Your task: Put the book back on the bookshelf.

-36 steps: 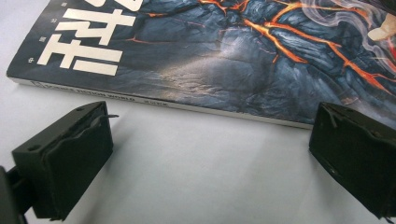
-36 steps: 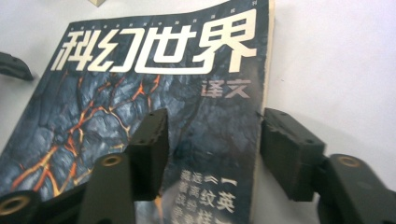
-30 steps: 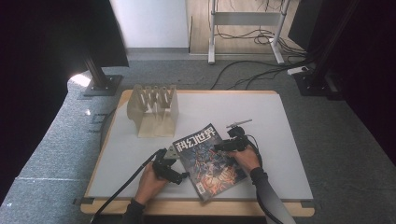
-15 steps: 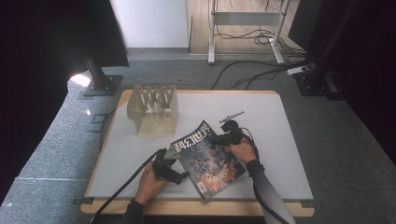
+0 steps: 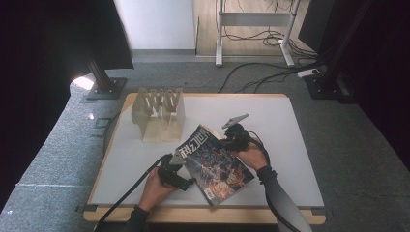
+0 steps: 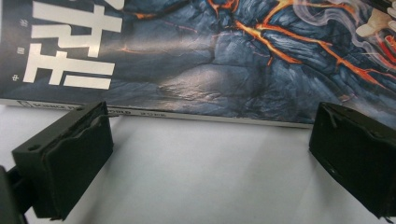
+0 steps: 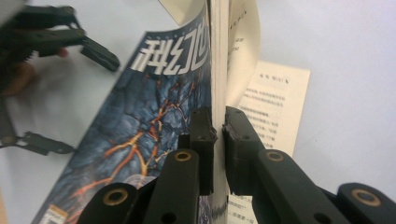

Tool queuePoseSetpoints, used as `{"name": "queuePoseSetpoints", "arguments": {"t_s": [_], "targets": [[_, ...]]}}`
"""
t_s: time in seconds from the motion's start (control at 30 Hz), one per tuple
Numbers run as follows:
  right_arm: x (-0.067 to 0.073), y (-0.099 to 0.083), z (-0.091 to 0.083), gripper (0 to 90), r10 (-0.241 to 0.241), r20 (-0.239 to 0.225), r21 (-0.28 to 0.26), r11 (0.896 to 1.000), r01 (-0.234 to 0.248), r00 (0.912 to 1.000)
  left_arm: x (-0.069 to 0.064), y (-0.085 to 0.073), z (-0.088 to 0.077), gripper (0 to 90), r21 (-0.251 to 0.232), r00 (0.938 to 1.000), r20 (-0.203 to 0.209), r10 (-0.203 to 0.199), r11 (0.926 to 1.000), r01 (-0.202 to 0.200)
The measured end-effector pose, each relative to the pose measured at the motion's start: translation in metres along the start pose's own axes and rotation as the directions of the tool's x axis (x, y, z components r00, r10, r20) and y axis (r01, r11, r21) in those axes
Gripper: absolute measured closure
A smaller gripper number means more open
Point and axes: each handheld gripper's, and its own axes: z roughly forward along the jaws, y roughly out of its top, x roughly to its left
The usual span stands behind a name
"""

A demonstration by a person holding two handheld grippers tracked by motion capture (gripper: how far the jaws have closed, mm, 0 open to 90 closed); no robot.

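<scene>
The white table [image 5: 270, 116] spreads in front of me, with a pale wooden slotted rack [image 5: 158, 115] standing near its far left corner, well apart from my hands. My forearms come in from the near edge, the right one in a dark sleeve [image 5: 280, 198] angled in toward the middle, the left one lower and nearer the table's front edge. Between them sits the magazine [image 5: 212, 162], skewed diagonally at the near centre of the table, its cover dark blue with orange lava-like veins and large white characters at the head. My right hand [image 5: 254, 154] reaches to the far right edge of the magazine, and my right gripper [image 7: 218, 140] is clamped on the cover and a sheaf of pages there, lifting that edge so the cover stands nearly upright in the right gripper view, with a loose printed page curling away behind it. My left hand [image 5: 153, 182] rests low on the table beside the magazine's left edge. My left gripper [image 6: 205, 154] is released, its jaws spread wide and level with the tabletop, just short of the magazine's spine edge, with bare white table between them.
</scene>
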Motion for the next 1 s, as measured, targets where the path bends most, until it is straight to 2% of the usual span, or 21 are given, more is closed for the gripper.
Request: {"name": "queuePoseSetpoints", "arguments": {"t_s": [0.17,0.27,0.43,0.57,0.73,0.87,1.0], "targets": [[0.01,0.003,-0.009,81.8,-0.029,0.001,-0.026,0.999,0.029,0.9996,0.0,0.0,-0.001,0.0,0.003,1.0,0.0,-0.001,1.0,0.001],[0.014,0.005,-0.016,81.9,-0.04,0.001,-0.045,0.998,0.04,0.9992,0.001,0.0,-0.002,0.0,0.001,0.9998,-0.004,-0.018,0.9998,0.018],[0.018,0.009,-0.028,81.9,-0.052,0.002,-0.067,0.996,0.052,0.9987,0.006,0.003,-0.003,0.0,-0.004,0.9975,0.037,-0.059,0.9982,0.059],[0.023,0.013,-0.035,81.9,-0.067,0.011,-0.075,0.995,0.068,0.9977,0.014,0.006,-0.001,0.0,-0.049,0.9883,0.096,-0.118,0.9912,0.123],[0.027,0.017,-0.044,81.9,-0.085,0.015,-0.096,0.992,0.086,0.9963,0.023,0.013,0.001,0.0,-0.059,0.9778,0.15,-0.147,0.9859,0.157],[0.03,0.019,-0.05,81.9,-0.094,0.014,-0.107,0.99,0.095,0.9955,0.026,0.021,0.0,0.0,-0.076,0.9776,0.151,-0.147,0.9843,0.16],[0.029,0.019,-0.056,81.9,-0.094,0.01,-0.125,0.988,0.095,0.9955,0.027,0.029,-0.008,0.0,-0.095,0.9815,0.137,-0.134,0.9844,0.148]]}}
